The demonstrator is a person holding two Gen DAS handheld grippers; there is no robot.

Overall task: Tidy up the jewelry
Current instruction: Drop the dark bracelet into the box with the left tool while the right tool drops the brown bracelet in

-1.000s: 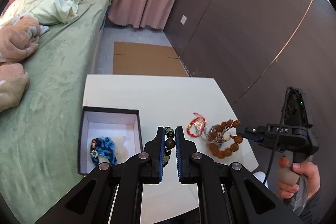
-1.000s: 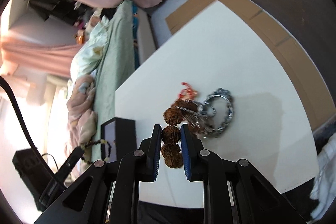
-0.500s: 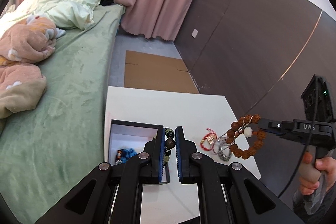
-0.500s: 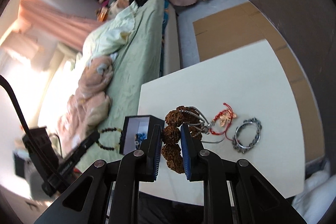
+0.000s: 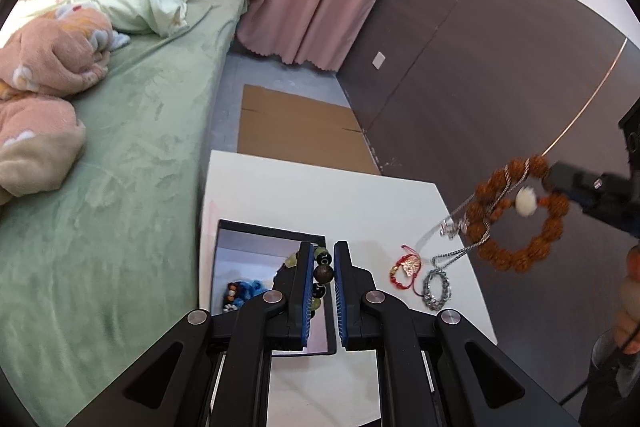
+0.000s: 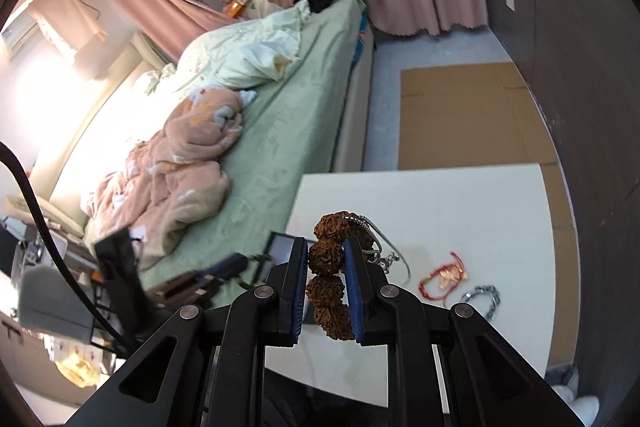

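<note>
Above the white table [image 5: 320,195], the left gripper [image 5: 322,269] pinches a dark bead bracelet [image 5: 322,273] over the open box [image 5: 256,259], while the right gripper [image 6: 326,261] clamps a brown seed bracelet [image 5: 516,219] tangled with a silver chain [image 5: 460,223]; no legible writing.

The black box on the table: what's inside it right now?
In the box, a blue beaded piece lies on the white lining. The left gripper, shut on a dark bead bracelet, covers the box's right part, so anything there is hidden.
</note>
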